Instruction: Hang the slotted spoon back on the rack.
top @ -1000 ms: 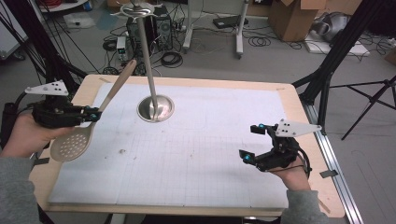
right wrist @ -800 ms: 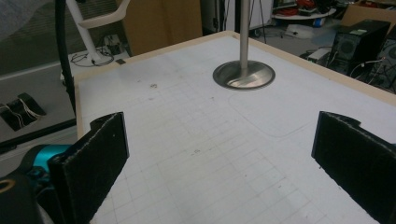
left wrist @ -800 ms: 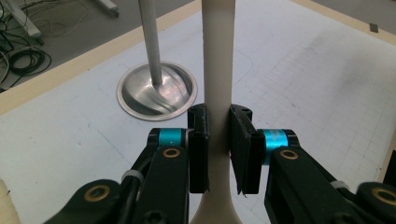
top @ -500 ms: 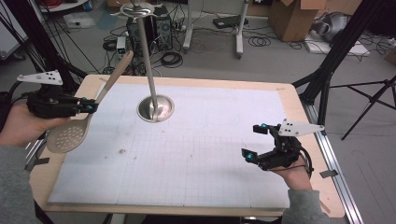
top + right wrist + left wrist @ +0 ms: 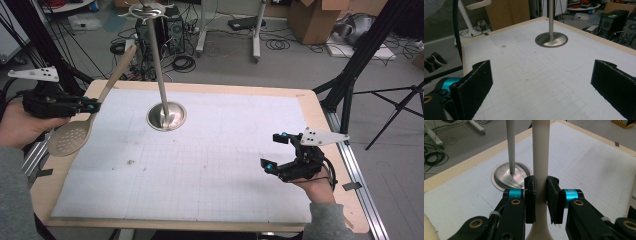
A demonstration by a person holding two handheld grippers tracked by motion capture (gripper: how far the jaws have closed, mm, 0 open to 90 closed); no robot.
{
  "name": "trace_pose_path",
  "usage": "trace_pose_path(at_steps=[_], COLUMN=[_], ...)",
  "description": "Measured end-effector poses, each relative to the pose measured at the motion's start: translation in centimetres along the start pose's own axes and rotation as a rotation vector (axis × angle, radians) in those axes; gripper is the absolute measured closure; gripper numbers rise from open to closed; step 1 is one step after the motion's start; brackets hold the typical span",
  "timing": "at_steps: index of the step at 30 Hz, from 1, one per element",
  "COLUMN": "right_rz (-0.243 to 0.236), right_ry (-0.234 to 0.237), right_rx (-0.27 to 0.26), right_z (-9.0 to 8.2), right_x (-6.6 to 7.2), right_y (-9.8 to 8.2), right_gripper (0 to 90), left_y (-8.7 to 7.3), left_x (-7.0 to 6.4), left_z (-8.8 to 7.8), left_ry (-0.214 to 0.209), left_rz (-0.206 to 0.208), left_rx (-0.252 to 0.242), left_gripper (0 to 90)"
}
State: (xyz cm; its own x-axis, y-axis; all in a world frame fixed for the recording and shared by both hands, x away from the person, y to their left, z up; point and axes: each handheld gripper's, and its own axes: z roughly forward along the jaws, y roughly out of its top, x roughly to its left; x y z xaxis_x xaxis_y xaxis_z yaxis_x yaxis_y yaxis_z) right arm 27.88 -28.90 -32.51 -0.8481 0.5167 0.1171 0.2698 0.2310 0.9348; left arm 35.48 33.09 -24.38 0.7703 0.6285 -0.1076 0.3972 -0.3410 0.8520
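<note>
Tabletop [image 5: 210, 190], white gridded mat, steel stand [image 5: 161, 85] on round base at rear centre.
Slotted spoon [image 5: 75, 135]: aloft over left edge, handle clamped in left tongs [image 5: 540, 197]. Right tongs [image 5: 276, 151]: agape, holding nothing, near right edge.

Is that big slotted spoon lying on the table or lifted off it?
Lifted. The left tool clamps the spoon's handle, bowl hanging low beyond the table edge, handle slanting upward.

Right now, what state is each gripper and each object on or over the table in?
Left gripper: jaws shut on the spoon's handle.
Beige slotted spoon: held off the table, tilted, bowl low.
Right gripper: jaws open, holding nothing.
Steel stand with round base: upright on the white mat.
</note>
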Motion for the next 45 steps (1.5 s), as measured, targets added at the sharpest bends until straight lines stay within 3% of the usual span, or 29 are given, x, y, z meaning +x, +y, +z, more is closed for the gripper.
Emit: trace_pose_path(at_steps=[5, 10, 22, 35, 40, 45], right_rz=[0.007, 0.014, 0.016, 0.022, 0.023, 0.021], right_ry=[-0.002, -0.002, -0.003, -0.012, -0.01, -0.016], right_rx=[-0.006, -0.008, -0.013, -0.017, -0.021, -0.032], right_z=[-0.1, -0.3, -0.4, -0.7, -0.8, -1.1], right_x=[-0.1, -0.2, -0.4, -0.6, -0.6, -0.6], right_y=[-0.1, -0.1, -0.2, -0.3, -0.3, -0.2], right_gripper=[2.5, 2.5, 2.5, 2.5, 2.5, 2.5], left_y=[0.6, 0.8, 2.0, 3.1, 3.1, 3.3], left_x=[0.5, 1.2, 2.4, 3.0, 3.5, 3.6], left_z=[-0.6, -1.2, -2.6, -2.7, -2.6, -1.9], left_ry=[-0.001, -0.045, -0.019, 0.008, 0.002, -0.008], left_rz=[0.002, 0.026, 0.017, -0.002, -0.023, -0.019], left_rx=[-0.01, -0.037, -0.064, -0.081, -0.101, -0.102], left_gripper=[77.9, 77.8, 77.8, 77.8, 77.8, 77.8])
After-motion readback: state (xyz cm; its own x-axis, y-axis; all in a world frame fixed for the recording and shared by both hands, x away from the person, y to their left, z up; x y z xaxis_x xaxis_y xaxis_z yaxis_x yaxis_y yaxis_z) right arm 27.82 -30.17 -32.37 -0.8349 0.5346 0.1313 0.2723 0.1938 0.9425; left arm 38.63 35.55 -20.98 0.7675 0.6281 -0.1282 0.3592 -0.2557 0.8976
